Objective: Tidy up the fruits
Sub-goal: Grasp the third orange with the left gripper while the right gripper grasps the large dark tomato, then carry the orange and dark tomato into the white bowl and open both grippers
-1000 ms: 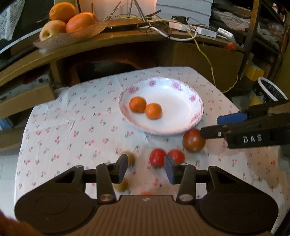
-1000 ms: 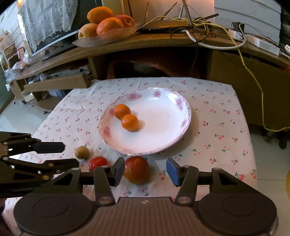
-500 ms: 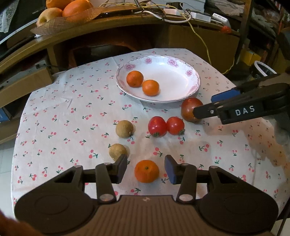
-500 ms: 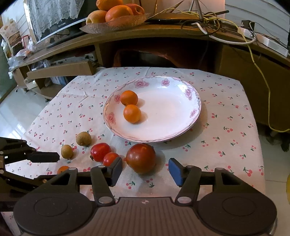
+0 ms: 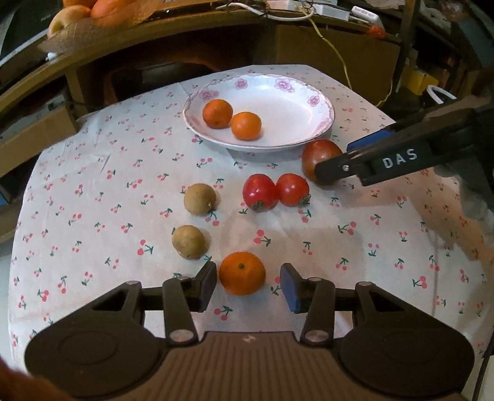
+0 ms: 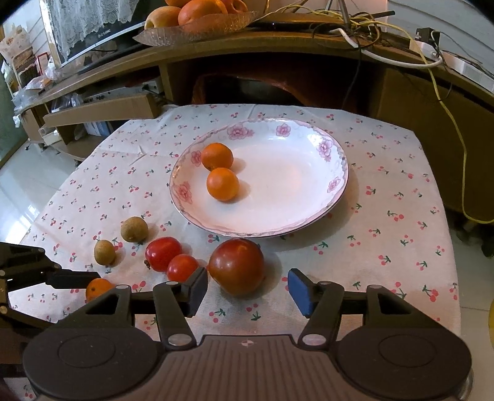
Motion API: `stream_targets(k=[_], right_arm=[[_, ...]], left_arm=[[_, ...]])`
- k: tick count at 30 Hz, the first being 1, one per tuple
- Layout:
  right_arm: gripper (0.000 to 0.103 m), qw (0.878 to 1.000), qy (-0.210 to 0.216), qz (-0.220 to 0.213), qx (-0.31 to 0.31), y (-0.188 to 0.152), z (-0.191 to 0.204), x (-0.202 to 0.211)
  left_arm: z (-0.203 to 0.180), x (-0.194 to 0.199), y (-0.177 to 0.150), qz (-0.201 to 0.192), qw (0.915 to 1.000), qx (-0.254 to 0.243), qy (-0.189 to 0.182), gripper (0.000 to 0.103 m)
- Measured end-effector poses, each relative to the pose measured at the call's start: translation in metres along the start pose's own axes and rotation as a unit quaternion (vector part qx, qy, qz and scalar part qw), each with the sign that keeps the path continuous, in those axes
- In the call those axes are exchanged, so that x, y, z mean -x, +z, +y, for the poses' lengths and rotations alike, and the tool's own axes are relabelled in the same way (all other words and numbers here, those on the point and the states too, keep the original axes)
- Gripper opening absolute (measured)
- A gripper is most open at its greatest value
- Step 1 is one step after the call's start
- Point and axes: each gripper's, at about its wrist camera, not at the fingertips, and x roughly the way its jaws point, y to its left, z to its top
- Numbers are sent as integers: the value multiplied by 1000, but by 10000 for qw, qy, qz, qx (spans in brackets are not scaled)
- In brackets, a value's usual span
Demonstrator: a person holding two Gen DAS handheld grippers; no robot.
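tomatoes (image 5: 274,191) block the plate (image 5: 321,123).

White plate (image 6: 336,172) rimmed with pink flowers; tablecloth (image 6: 386,240) sprinkled with red cherries.

Home living room: cherry-print tablecloth (image 6: 386,246); wooden TV stand (image 6: 278,46) at 12 o'clock; television (image 6: 92,37) with lace cover (image 6: 77,21) at 11; fruit dish (image 6: 197,29); tangled cables (image 6: 386,34).

left tongs (image 5: 248,285) | drew back | now flank tangerine (image 5: 242,273)
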Motion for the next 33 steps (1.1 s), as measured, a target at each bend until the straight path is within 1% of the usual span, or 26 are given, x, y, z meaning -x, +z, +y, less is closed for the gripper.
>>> stream_targets(k=[4,10,12,14,15,17,19,22,26,29,31,33], right_arm=[[59,10000,-1,21,0,1,0,-5],[57,10000,-19,74,50,3,2,-14],[53,9999,-55,91,51,4,2,-17],[41,9999,16,89,57,5,4,-17],[41,9999,47,92,25,6,5,-16],[41,9999,-26,120,66,6,8,-16],[41,9997,-74,154,151,5,11,-15],[41,9996,-30,228,191,1,15,-9],[41,9993,-27,309,185,-12,17,5],[41,9993,-48,295,219,-23,18,16],[41,9991,-63,349,238,-30,17,17],[41,9989,-80,311,333,-33,19,17]], left_arm=[[-3,2,0,-81,9999,-107,15,44],[-5,2,2,-101,9998,-141,2,44],[-5,0,1,-68,9998,-158,39,44],[-3,-2,0,-42,9999,-106,10,44],[-2,-2,1,-40,10000,-77,-3,44],[-1,-1,0,-61,10000,-58,32,43],[-1,0,1,-69,10000,-6,-8,37],[-2,4,1,-115,9998,56,-146,37],[-6,10,-2,-97,9996,-40,-256,37],[-9,8,-5,-29,9997,-123,-225,37],[-11,7,-6,1,9997,-146,-188,37],[-12,7,-6,14,9997,-190,-152,37]])
